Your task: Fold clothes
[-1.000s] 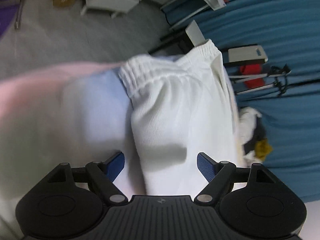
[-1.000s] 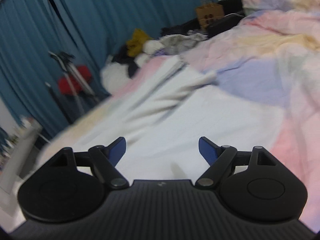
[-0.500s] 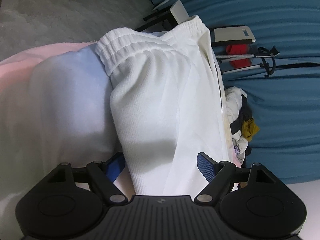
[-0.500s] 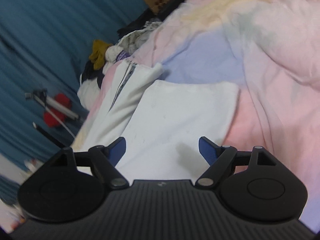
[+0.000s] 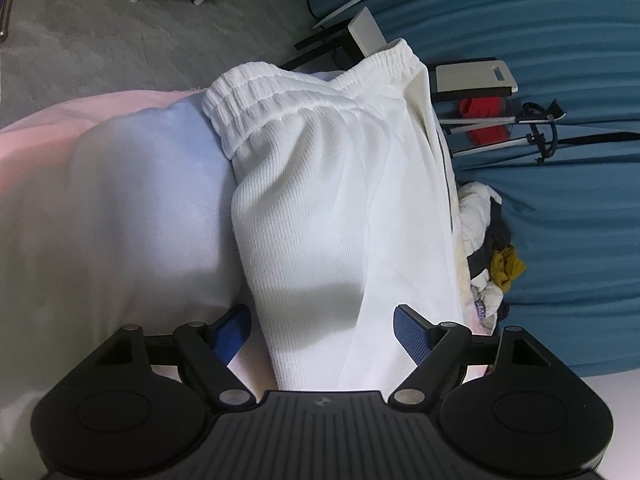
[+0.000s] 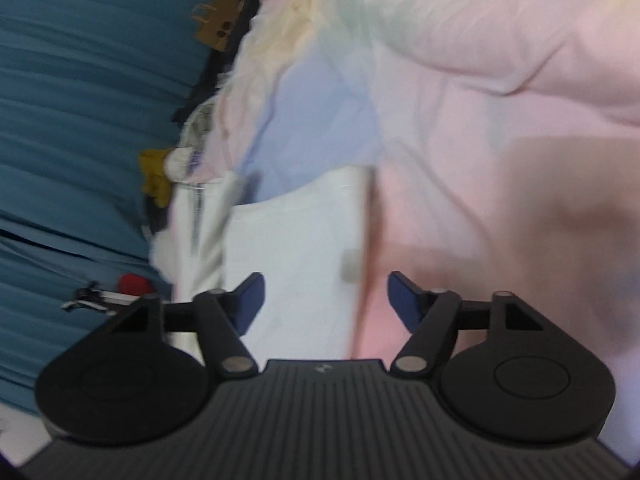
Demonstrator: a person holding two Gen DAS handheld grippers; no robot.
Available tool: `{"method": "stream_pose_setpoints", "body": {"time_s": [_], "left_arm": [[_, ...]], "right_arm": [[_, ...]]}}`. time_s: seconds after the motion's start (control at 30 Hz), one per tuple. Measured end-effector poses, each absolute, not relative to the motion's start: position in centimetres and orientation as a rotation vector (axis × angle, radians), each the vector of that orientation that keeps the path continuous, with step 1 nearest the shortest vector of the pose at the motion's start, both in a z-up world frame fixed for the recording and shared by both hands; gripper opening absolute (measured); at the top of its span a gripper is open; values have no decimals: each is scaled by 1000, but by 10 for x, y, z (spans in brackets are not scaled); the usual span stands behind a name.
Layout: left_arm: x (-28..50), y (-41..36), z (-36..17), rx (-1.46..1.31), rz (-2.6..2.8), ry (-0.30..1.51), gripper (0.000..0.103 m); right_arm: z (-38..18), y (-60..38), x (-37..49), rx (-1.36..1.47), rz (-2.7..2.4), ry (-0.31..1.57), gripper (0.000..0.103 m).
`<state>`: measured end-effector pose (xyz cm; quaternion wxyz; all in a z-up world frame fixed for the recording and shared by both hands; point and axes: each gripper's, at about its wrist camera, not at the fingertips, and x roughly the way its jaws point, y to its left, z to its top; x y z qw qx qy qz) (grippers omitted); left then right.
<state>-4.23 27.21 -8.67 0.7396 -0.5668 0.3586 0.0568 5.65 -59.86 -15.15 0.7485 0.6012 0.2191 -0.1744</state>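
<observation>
Since half second ago: right gripper [image 6: 324, 296] rolled, view blurred; left gripper [image 5: 322, 328] barely shifted. Both spread wide, empty. White ribbed-knit elastic-waist trousers [image 5: 320, 200] on pastel patchwork quilt [image 6: 480, 80]; near fold between left fingers. Likely soft, light, limp; pinch doubled edge or waistband [image 5: 256, 104].

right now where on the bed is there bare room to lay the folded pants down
Free: the pink and lilac duvet to the right of the white pants, ahead of the right tongs. Also the lilac patch left of the elastic waistband. Crowded: the clothes pile along the blue curtain, on the pants' far side. Left tongs are open over the pants.
</observation>
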Motion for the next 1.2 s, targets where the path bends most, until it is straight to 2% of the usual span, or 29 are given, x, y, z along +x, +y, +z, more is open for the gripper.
{"method": "stream_pose_setpoints", "body": {"time_s": [0.17, 0.23, 0.37, 0.4, 0.5, 0.6, 0.67, 0.73, 0.77, 0.93, 1.2], "left_arm": [[-37, 276, -93, -1309, 111, 748, 79], [-35, 277, -95, -1330, 104, 735, 77], [-31, 277, -96, -1352, 95, 718, 75], [-31, 277, -97, -1354, 94, 717, 73], [-30, 278, -97, -1362, 93, 712, 70], [-29, 279, -97, -1364, 90, 703, 60], [-28, 280, -98, -1359, 93, 701, 49], [-27, 280, -97, -1352, 93, 701, 22], [-28, 280, -96, -1342, 95, 696, 16], [-35, 280, -77, -1257, 94, 626, 7], [-50, 285, -45, -1236, 58, 545, 4]], "right_arm": [[-160, -600, 87, 1248, -400, 520, 66], [-168, -602, 97, 1251, -405, 536, 50], [-179, -606, 115, 1188, -441, 574, 11], [-182, -607, 117, 1166, -450, 582, 7], [-175, -605, 113, 1136, -461, 547, 6], [-163, -602, 107, 1096, -470, 495, 5], [-154, -601, 103, 1069, -477, 461, 5], [-147, -598, 100, 1038, -495, 437, 5], [-144, -597, 99, 1027, -502, 423, 5], [-121, -588, 85, 929, -545, 332, 5], [-96, -585, 54, 857, -621, 192, 5]]}}
